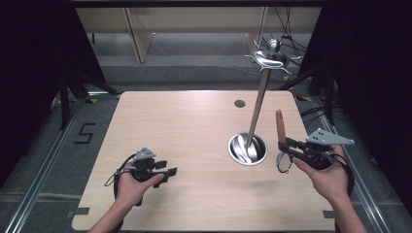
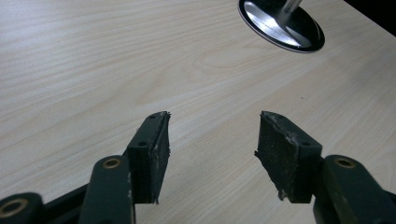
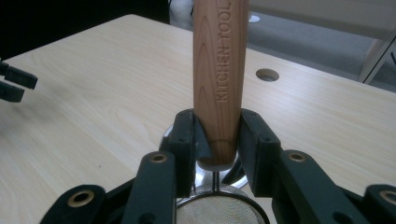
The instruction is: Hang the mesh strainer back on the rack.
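Strainer [image 3: 219,210] hangs below the right gripper [image 3: 219,140], whose jaws clamp its upright wooden handle [image 3: 219,70].

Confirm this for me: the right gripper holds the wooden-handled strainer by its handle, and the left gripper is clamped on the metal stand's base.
Not quite. The left gripper holds nothing: the left gripper view shows its jaws apart over bare table, well short of the metal stand's base. The rest stands: the right gripper is closed on the strainer's wooden handle.

Wooden-handled mesh strainer [image 1: 280,131], handle upright, wire basket lowest, just right of the stand's base.
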Motion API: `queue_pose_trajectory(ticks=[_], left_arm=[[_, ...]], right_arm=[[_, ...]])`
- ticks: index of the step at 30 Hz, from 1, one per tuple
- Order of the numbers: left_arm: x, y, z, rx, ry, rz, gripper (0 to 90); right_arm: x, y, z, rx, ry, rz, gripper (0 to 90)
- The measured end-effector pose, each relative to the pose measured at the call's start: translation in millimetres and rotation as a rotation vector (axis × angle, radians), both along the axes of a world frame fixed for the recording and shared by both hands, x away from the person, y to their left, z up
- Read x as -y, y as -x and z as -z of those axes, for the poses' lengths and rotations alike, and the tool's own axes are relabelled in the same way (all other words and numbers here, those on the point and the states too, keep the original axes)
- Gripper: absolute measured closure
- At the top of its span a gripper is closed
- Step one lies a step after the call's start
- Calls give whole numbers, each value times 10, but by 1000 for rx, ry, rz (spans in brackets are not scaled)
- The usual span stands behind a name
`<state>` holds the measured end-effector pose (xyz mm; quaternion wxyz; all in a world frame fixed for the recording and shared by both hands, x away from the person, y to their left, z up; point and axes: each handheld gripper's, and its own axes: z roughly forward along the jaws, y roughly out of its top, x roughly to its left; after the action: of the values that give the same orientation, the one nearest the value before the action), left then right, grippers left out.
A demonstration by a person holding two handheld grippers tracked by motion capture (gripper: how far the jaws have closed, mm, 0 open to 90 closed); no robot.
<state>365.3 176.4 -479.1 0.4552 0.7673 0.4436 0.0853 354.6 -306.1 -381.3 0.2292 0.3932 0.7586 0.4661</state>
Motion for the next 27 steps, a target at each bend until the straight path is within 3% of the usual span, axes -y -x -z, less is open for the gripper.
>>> queue_pose_trajectory(ticks=[1, 2, 7, 8, 11, 16, 19, 20, 27], left_arm=[[-1, -2, 0, 0, -1, 3, 428], [1, -3, 3, -1, 0, 4, 428], [7, -3, 5, -1, 5, 2, 428], [5, -4, 5, -3, 1, 3, 428], [5, -5, 5, -6, -1, 5, 428], [7, -6, 8, -5, 4, 2, 428], [7, -6, 9, -5, 4, 2, 428], [7, -6, 8, -5, 4, 2, 428], [2, -8, 7, -5, 0, 4, 428]], right_arm=[[-5, 16, -11, -20, -11, 16, 693], [10, -4, -12, 18, -11, 13, 693], [15, -2, -30, 20, -27, 18, 693], [23, -22, -46, 42, -14, 15, 693], [19, -29, -57, 53, -17, 15, 692], [0, -6, -99, 15, -39, 21, 693], [-3, -12, -126, 27, -42, 21, 693], [-5, -21, -146, 53, -41, 24, 693], [-31, -28, -181, 65, -54, 37, 693]])
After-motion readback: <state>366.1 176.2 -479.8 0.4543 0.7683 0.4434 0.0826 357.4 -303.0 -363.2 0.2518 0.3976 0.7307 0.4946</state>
